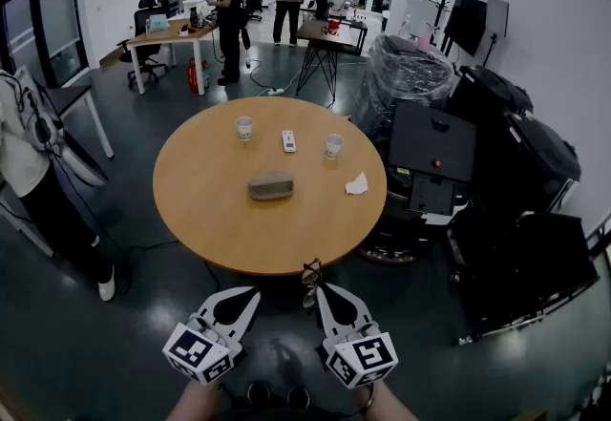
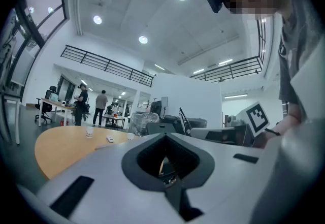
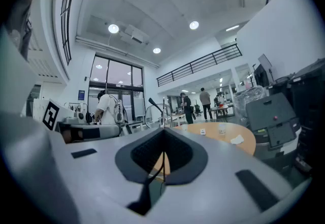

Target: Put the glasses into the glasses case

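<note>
The round table [image 1: 200, 219] had a smooth, pale wooden top with a thin curved rim, and most of it was bare. Near its middle lay the glasses case [image 1: 271, 185], a grey, oblong, rounded pod. Beyond it stood a left paper cup [image 1: 244, 127] and a right paper cup [image 1: 333, 145]. Crumpled white paper [image 1: 357, 184] lay well to the case's right. The right gripper [image 1: 319, 287], pale with tapered jaws, was clamped on the thin, dark-framed glasses [image 1: 311, 272] just off the table's near edge, above dark floor [image 1: 124, 333]. The left gripper [image 1: 256, 293] hung beside it, jaws together and empty.
</note>
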